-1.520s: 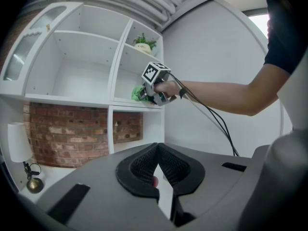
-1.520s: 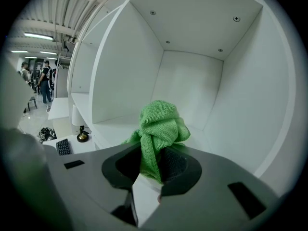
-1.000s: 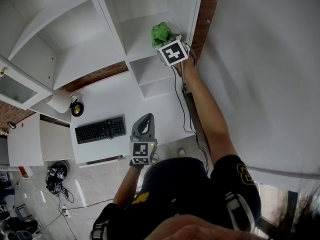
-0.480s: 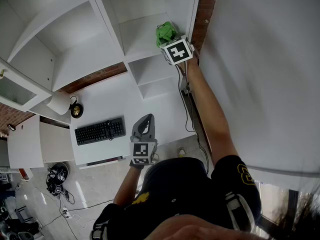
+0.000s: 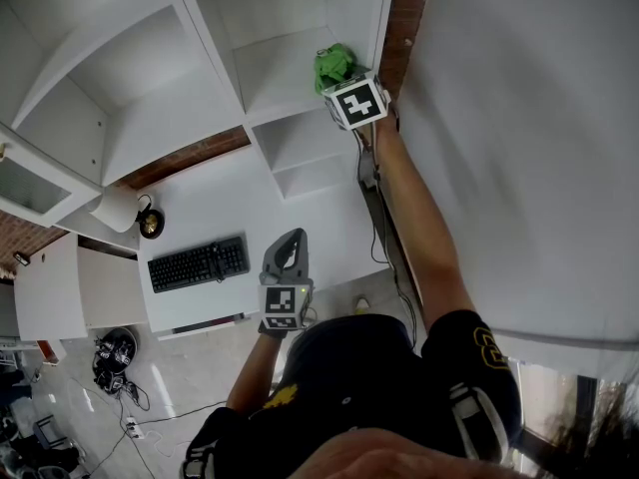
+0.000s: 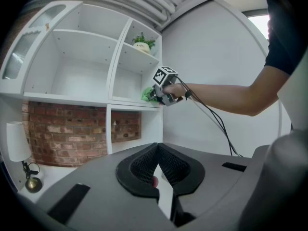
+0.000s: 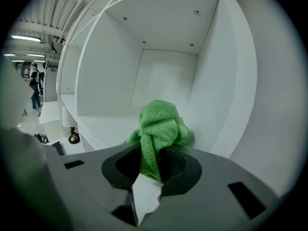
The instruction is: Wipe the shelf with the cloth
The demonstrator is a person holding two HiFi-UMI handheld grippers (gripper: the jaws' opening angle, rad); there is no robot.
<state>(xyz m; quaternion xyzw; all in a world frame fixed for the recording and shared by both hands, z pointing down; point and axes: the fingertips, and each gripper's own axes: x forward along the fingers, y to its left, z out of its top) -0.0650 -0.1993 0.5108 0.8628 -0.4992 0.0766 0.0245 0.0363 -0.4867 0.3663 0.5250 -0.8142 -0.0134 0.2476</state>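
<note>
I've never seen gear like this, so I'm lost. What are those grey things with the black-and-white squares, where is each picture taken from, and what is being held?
There is no robot: a person holds a two-jaw tool, a gripper, in each hand. The cubes with squares are part of the grippers. One picture looks down from a camera on the person's head; the other two come from cameras riding on the grippers. The right gripper is raised to a white shelf and its jaws pinch a green cloth. The left gripper hangs low, jaws together, holding nothing. Below, a keyboard lies on a white desk.
</note>
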